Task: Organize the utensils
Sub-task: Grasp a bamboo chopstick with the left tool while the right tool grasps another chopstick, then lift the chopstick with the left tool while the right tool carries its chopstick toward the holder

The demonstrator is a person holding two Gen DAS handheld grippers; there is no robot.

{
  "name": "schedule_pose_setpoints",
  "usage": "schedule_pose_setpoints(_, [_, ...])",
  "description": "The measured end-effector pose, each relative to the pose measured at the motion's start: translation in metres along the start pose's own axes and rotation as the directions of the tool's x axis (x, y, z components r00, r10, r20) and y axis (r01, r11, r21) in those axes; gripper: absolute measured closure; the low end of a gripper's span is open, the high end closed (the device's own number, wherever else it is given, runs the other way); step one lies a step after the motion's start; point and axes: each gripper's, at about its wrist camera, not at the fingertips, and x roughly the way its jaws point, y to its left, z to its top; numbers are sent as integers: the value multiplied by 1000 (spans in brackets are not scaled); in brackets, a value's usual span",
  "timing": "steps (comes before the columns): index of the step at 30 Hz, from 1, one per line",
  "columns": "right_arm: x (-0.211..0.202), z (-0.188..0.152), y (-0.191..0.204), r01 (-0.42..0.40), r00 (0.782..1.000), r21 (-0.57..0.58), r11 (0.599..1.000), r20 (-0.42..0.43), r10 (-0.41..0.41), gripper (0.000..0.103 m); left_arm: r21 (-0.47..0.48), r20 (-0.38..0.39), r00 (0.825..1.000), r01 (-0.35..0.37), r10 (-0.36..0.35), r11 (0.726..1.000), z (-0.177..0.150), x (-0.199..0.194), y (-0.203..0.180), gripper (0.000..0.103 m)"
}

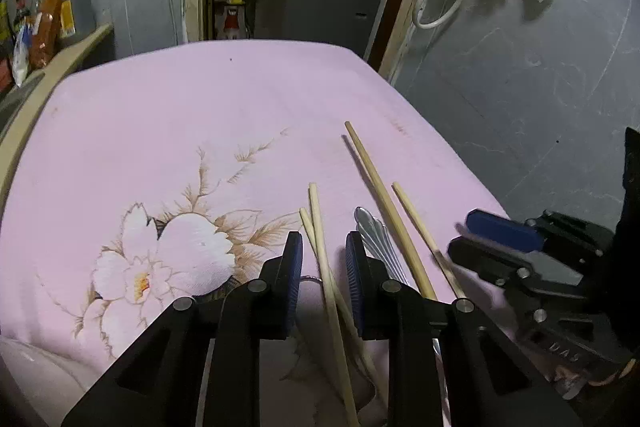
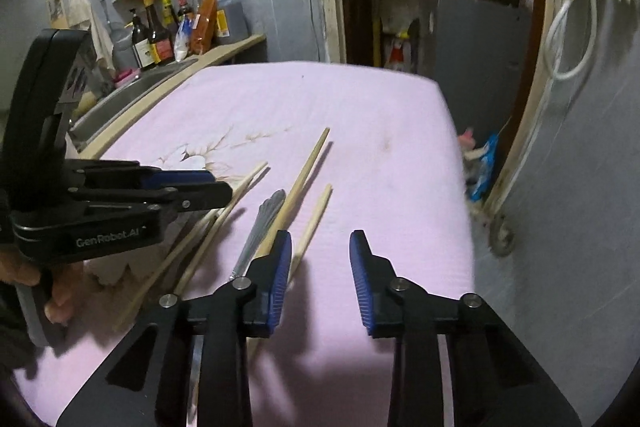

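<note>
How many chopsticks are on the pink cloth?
4: two crossed chopsticks between the left gripper's fingers, a long one beside the spoon, another farther right.

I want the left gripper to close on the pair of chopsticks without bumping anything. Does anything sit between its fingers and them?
Nothing visible does. The left gripper is open, and the pair of chopsticks already lies in the gap between its fingers on the pink cloth. The metal utensil handle lies just outside the right finger.

surface: table [image 1: 200, 99] covered by a pink cloth [image 2: 360, 115] printed with a white flower [image 1: 168, 259].
wooden items: four chopsticks [image 1: 384, 203] lying loose near the right edge.
metal item: one utensil handle [image 1: 374, 235] between the chopsticks.
</note>
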Motion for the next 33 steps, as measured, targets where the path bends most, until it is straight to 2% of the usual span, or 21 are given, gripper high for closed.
schedule_pose_setpoints(3, [9,4,2,-9,999,6,1000,-36,9,80,-18,-22,1000,14,-15,1000,3,2,7,85])
schedule_pose_setpoints(7, [22,10,3,1,996,17,1000,-86,0,85,-45,-64,998,15,-18,999,6,5,13,90])
schedule_pose_setpoints(11, [28,16,-1,-15,992,59,998,-125,22,86,-64,-106,994,13,-20,998,9,6,19,90])
schedule_pose_setpoints(14, [33,22,-4,-14,987,80,997,-160,26,87,-89,-122,992,21,-32,996,16,8,18,94])
schedule_pose_setpoints(16, [36,26,-2,-2,984,77,997,-177,15,87,-115,-126,991,36,-50,993,19,7,20,100])
schedule_pose_setpoints(18, [38,28,1,11,982,67,998,-191,2,87,-134,-119,991,44,-60,990,22,5,21,100])
schedule_pose_setpoints(20, [39,29,2,18,980,74,997,-200,-3,87,-149,-99,992,58,-73,987,22,-1,24,101])
schedule_pose_setpoints(22, [40,30,0,29,978,81,996,-207,-12,94,-151,-82,994,65,-78,986,20,-8,18,101])
schedule_pose_setpoints(27, [35,29,-10,3,977,172,985,-211,34,100,-142,-8,996,82,-84,987,17,-27,13,101])
schedule_pose_setpoints(30, [24,23,-15,-38,984,235,971,-162,78,100,-122,58,995,91,-85,988,11,-41,4,101])
schedule_pose_setpoints(33, [3,14,-14,-93,991,270,958,-63,114,100,-82,149,987,74,-61,994,5,-61,-9,101])
